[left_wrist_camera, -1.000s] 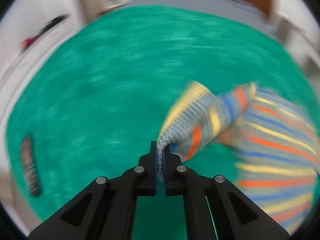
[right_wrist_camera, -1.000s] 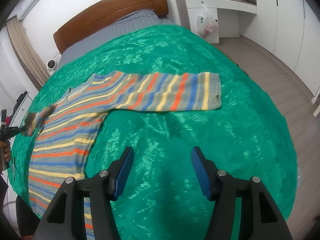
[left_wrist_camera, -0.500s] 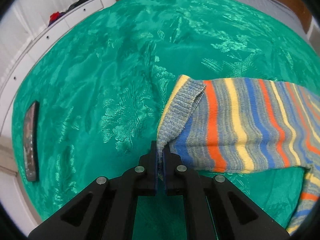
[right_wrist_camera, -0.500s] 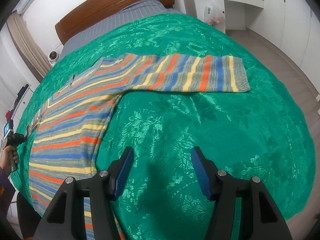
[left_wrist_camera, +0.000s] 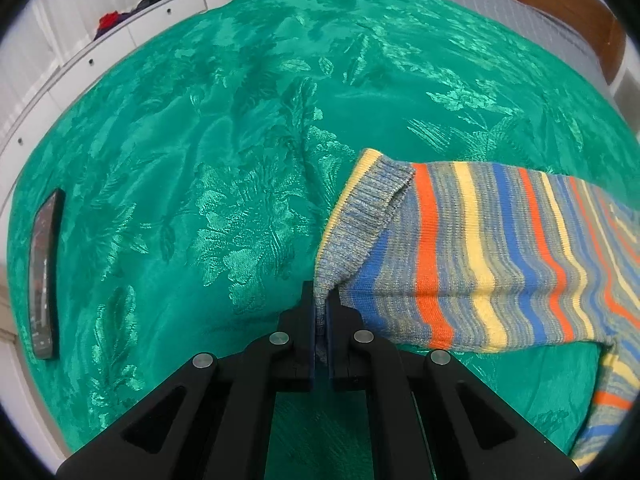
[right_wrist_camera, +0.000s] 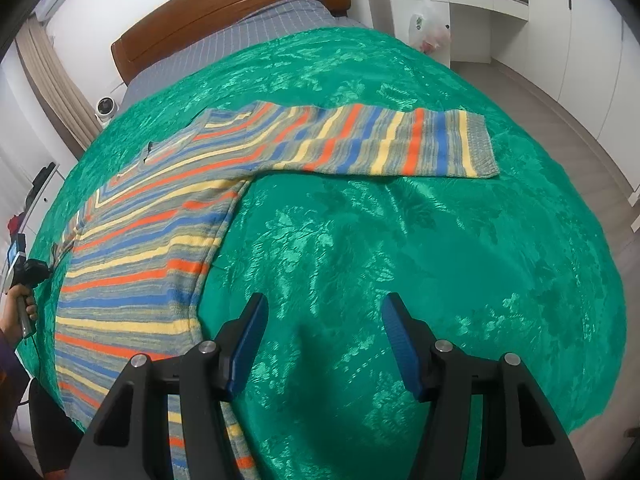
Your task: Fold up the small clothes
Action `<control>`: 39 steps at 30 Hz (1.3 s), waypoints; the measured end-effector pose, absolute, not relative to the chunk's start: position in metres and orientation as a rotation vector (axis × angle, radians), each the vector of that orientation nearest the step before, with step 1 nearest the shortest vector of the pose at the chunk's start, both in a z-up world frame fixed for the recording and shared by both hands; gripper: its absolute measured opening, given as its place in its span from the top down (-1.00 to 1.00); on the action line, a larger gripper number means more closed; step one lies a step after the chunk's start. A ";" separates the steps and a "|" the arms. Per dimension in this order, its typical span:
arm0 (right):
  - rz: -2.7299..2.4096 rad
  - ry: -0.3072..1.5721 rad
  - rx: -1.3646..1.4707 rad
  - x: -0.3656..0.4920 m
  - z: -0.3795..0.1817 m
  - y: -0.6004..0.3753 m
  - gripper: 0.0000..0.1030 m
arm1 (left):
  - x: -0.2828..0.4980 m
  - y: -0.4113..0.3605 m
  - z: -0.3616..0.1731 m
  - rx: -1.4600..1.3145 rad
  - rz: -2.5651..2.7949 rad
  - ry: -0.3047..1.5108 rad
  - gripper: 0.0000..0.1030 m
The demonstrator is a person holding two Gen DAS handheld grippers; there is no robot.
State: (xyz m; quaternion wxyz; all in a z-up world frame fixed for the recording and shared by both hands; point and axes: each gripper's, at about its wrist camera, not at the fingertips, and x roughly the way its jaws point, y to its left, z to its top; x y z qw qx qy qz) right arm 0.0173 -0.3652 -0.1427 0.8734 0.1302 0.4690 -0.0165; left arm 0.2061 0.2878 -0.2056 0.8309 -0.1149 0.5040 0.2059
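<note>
A small striped knit sweater (right_wrist_camera: 152, 248) in grey, blue, orange and yellow lies flat on a green bedspread (right_wrist_camera: 400, 240). One sleeve (right_wrist_camera: 400, 144) stretches out to the right with its ribbed cuff (right_wrist_camera: 480, 144) flat. My left gripper (left_wrist_camera: 321, 312) is shut on the corner of the other sleeve's cuff (left_wrist_camera: 360, 216), and that sleeve (left_wrist_camera: 500, 256) lies low over the spread. In the right wrist view a hand (right_wrist_camera: 18, 312) holds that left gripper at the far left edge. My right gripper (right_wrist_camera: 322, 344) hovers open above bare bedspread, just right of the sweater's side edge, with nothing between its fingers.
A dark phone-like slab (left_wrist_camera: 45, 276) lies on the bedspread at the left. A wooden headboard (right_wrist_camera: 224, 12) and grey sheet (right_wrist_camera: 248, 44) are at the far end. White drawers (left_wrist_camera: 120, 40) stand left of the bed; a white desk with a plastic bag (right_wrist_camera: 428, 24) stands right.
The left gripper has come down with the cuff, so the sleeve went from hanging bunched in the air to lying spread out. The right gripper shifted slightly over the bed, still open.
</note>
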 end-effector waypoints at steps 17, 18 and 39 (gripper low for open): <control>-0.050 0.980 0.297 -0.003 -0.144 -0.368 -0.15 | 0.206 0.297 -0.211 -0.283 0.410 1.056 0.95; -0.049 0.981 0.297 -0.003 -0.144 -0.368 -0.15 | 0.206 0.297 -0.211 -0.285 0.409 1.055 0.95; -0.065 0.975 0.275 -0.006 -0.133 -0.369 -0.16 | 0.171 0.315 -0.185 -0.325 0.440 0.994 0.05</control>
